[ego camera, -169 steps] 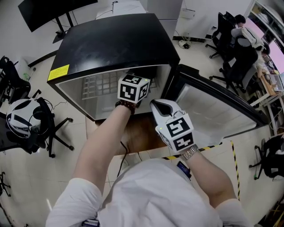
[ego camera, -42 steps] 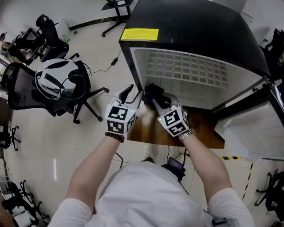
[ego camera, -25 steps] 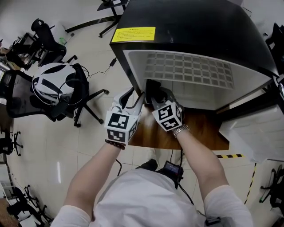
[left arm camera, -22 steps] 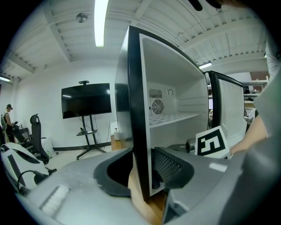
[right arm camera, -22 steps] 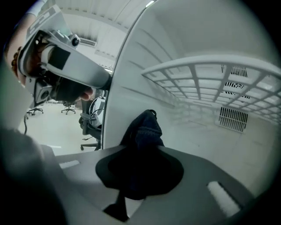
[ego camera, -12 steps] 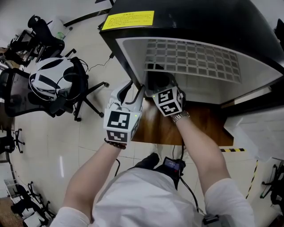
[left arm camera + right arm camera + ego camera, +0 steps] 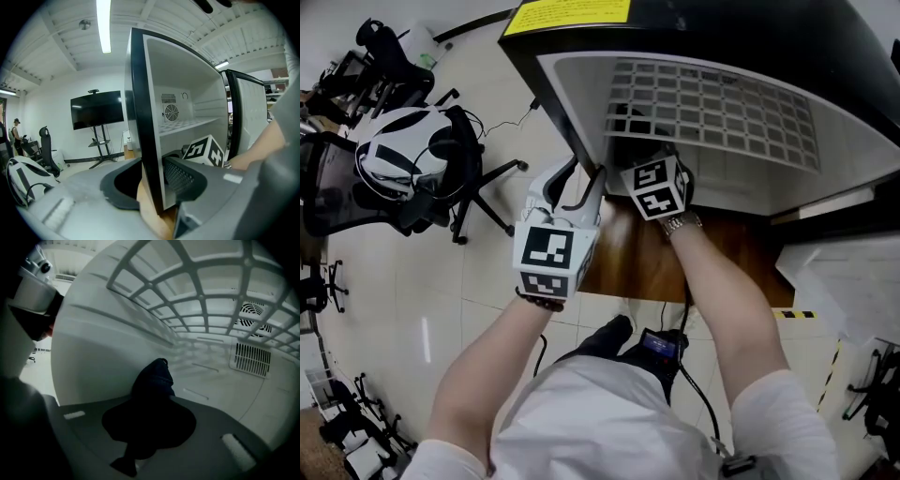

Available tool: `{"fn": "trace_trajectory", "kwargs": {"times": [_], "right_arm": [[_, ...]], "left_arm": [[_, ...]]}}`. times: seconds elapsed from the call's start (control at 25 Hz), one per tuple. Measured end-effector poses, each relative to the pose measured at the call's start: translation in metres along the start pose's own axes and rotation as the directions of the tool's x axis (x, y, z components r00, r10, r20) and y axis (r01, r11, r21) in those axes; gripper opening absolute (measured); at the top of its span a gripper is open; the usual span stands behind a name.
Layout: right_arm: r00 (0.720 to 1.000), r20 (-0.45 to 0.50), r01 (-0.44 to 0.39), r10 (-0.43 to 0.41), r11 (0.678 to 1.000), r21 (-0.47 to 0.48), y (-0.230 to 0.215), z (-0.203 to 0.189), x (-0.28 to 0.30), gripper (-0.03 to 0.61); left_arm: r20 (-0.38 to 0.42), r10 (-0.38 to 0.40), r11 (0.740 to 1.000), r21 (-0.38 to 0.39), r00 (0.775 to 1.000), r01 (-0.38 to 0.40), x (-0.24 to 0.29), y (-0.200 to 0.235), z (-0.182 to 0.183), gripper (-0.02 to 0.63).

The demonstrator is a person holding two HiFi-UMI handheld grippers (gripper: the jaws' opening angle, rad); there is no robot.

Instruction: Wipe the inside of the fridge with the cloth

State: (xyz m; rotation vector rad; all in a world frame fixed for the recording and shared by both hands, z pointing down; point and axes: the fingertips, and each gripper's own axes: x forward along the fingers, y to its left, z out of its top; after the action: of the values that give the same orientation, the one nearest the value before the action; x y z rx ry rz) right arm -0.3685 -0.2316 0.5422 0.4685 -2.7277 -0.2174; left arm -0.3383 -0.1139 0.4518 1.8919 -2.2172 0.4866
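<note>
Cloth (image 7: 152,380), dark and bunched, is pinched in the R gripper (image 7: 150,425), jaws clenched on it w/ a wad poking out front. Its tip looks pressed to the white inside of the fridge (image 7: 750,28), low down by the L inner wall, though the exact contact spot is hard to tell. L gripper (image 7: 152,180) is closed on the front edge of the side wall (image 7: 140,117), one pad outside, one inside, both seemingly against it, prob. bracing the box. Around that: wire shelf (image 7: 722,103) overhead, vent grille (image 7: 251,359) on the back wall further in, wooden table (image 7: 675,267) under the fridge, door (image 7: 246,112) swung off to the right. Change vs. a sec ago: the R gripper's marker cube (image 7: 656,187) was at the mouth of the opening and now sits tucked under the shelf's front edge, so the cloth has gone deeper along the L side; L gripper hasn't shifted. Meaning: a front-to-back wiping stroke seems under way in the lower compartment. How much is already wiped can't be told from here.
</note>
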Motion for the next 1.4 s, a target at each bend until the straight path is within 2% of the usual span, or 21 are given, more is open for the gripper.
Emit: {"fn": "trace_trajectory", "kwargs": {"times": [0.92, 1.4], "right_arm": [[0.991, -0.044, 0.13, -0.13, 0.991, 0.016, -0.031, -0.001, 0.032, 0.057], [0.991, -0.021, 0.134, -0.134, 0.99, 0.036, -0.026, 0.001, 0.025, 0.057]], "left_arm": [[0.01, 0.009, 1.0, -0.004, 1.0, -0.009, 0.001, 0.003, 0.002, 0.138], [0.012, 0.005, 1.0, -0.012, 1.0, -0.005, 0.001, 0.004, 0.001, 0.137]]}}
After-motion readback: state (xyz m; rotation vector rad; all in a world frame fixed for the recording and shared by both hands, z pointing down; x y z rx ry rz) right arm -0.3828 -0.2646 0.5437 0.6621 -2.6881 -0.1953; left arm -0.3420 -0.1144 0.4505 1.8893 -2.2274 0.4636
